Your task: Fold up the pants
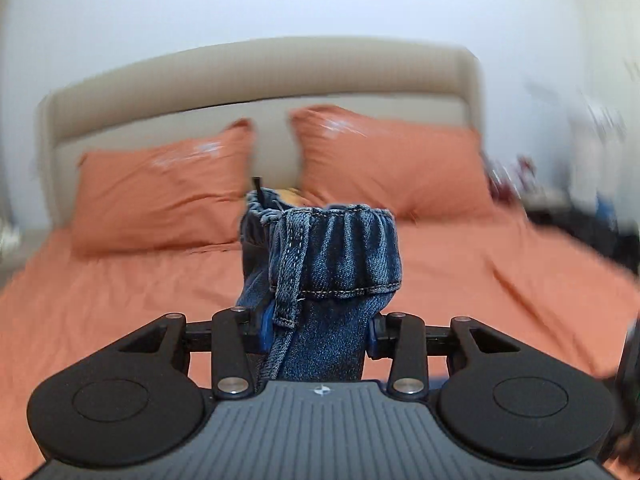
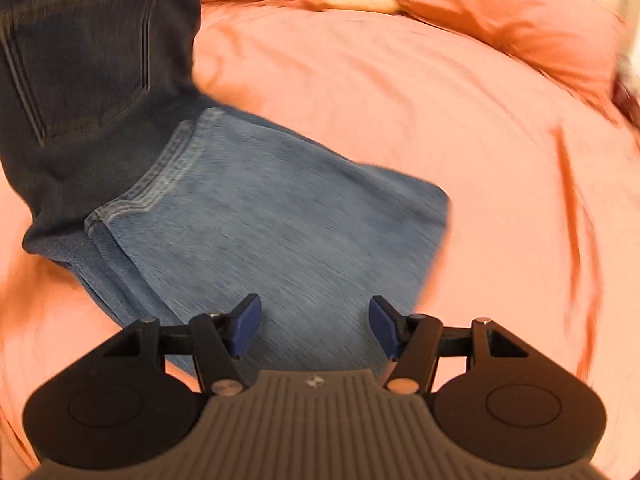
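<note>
My left gripper (image 1: 316, 332) is shut on the bunched waistband of the blue denim pants (image 1: 332, 264), with a belt loop hanging in front, held up above the orange bed. In the right wrist view the pants (image 2: 272, 224) hang from the upper left, where a back pocket (image 2: 80, 52) shows, and the lighter leg part lies flat on the bed. My right gripper (image 2: 316, 328) is open and empty, its blue pads (image 2: 244, 328) just above the lower part of the flat denim.
An orange sheet (image 1: 480, 280) covers the bed. Two orange pillows (image 1: 168, 192) (image 1: 392, 164) lean on a beige headboard (image 1: 256, 80). Blurred clutter on a nightstand (image 1: 560, 184) stands to the right of the bed.
</note>
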A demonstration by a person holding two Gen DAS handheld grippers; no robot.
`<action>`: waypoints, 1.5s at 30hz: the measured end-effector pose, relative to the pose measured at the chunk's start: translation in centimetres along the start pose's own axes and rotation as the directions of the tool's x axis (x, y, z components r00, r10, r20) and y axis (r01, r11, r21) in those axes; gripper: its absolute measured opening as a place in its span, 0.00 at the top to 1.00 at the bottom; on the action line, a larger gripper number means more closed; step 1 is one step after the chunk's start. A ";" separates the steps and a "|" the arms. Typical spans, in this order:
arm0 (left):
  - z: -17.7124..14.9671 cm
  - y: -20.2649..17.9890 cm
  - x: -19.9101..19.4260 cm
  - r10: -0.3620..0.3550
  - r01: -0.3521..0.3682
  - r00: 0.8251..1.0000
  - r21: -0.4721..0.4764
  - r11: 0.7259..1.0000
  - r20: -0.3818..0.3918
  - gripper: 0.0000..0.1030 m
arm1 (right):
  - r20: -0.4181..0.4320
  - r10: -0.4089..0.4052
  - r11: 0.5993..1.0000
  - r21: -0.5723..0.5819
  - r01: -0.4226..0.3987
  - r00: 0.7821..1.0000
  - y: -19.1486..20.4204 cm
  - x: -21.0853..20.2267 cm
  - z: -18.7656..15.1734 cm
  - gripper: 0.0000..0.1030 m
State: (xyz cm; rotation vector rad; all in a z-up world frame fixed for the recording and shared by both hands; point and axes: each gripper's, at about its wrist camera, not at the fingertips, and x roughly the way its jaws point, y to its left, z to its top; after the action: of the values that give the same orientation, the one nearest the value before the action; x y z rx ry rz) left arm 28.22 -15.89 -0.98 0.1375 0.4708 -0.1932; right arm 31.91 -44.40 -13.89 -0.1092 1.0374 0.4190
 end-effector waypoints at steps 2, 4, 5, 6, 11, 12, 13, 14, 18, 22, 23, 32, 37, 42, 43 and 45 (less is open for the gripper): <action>-0.5 -3.8 1.3 -0.028 0.030 0.999 0.099 0.995 -0.025 0.56 | 0.003 0.005 1.000 0.019 -0.005 1.000 -1.1 -0.3 -0.9 0.44; -1.5 -7.5 2.8 -0.055 0.066 0.996 0.184 0.981 -0.066 0.56 | 0.002 0.013 0.999 0.032 -0.013 1.000 -1.9 -0.6 -1.8 0.44; -2.1 -9.1 3.5 -0.066 0.085 0.994 0.222 0.971 -0.091 0.56 | 0.001 0.017 0.999 0.043 -0.017 1.000 -2.3 -0.7 -2.2 0.44; -2.9 -10.7 4.1 -0.078 0.107 0.990 0.263 0.959 -0.117 0.56 | 0.000 0.021 0.998 0.055 -0.021 1.000 -2.6 -0.7 -2.7 0.44; -8.0 -16.3 5.4 -0.093 0.172 0.977 0.458 0.872 -0.190 0.56 | -0.024 0.026 0.994 0.110 -0.023 0.999 -4.2 -0.4 -4.7 0.44; -8.9 -16.9 5.6 -0.097 0.189 0.973 0.484 0.854 -0.210 0.56 | -0.031 0.029 0.993 0.115 -0.026 0.999 -4.5 -0.3 -5.1 0.44; -9.6 -17.3 5.7 -0.101 0.212 0.967 0.513 0.832 -0.235 0.56 | -0.040 0.030 0.993 0.117 -0.025 0.999 -4.8 -0.2 -5.3 0.44; -10.3 -17.9 6.0 -0.106 0.243 0.957 0.541 0.805 -0.271 0.55 | -0.051 0.025 0.993 0.118 -0.019 0.998 -5.0 -0.1 -5.6 0.44; -11.6 -18.1 7.0 -0.154 0.368 0.902 0.534 0.761 -0.403 0.48 | -0.073 0.018 0.991 0.130 -0.008 0.997 -5.3 0.2 -6.2 0.44; -11.1 -17.2 7.5 -0.221 0.451 0.853 0.451 0.770 -0.473 0.39 | -0.083 0.006 0.992 0.128 0.005 0.997 -4.8 -0.5 -6.3 0.44; -10.8 -16.7 7.7 -0.238 0.464 0.843 0.430 0.774 -0.482 0.37 | -0.083 0.001 0.993 0.121 0.009 0.997 -4.6 -0.6 -6.1 0.44; -8.5 -10.1 6.5 -0.427 0.576 0.748 0.177 0.798 -0.509 0.19 | -0.040 -0.063 0.996 0.059 0.065 0.997 -2.9 -4.3 -4.1 0.43; -8.7 -5.6 4.8 -0.341 0.511 0.801 0.264 0.818 -0.492 0.19 | 0.016 -0.007 0.995 0.102 0.005 1.000 -1.6 -5.2 -1.5 0.43; -10.6 0.3 4.1 -0.230 0.414 0.831 0.287 0.864 -0.506 0.19 | 0.048 -0.035 0.994 0.101 0.030 0.998 0.4 -4.2 1.4 0.36; -11.2 1.4 4.0 -0.215 0.399 0.834 0.287 0.871 -0.509 0.18 | 0.052 -0.032 0.993 0.118 0.026 0.998 0.6 -3.7 2.0 0.36; -12.4 3.3 3.9 -0.180 0.369 0.833 0.282 0.886 -0.523 0.18 | 0.055 -0.024 0.986 0.163 0.015 0.998 0.6 -3.1 2.8 0.33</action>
State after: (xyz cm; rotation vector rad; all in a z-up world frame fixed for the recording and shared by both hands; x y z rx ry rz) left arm 26.88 -11.10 -13.43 0.5027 0.9594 -0.5491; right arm 32.55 -43.97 -9.75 0.0384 1.0095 0.3161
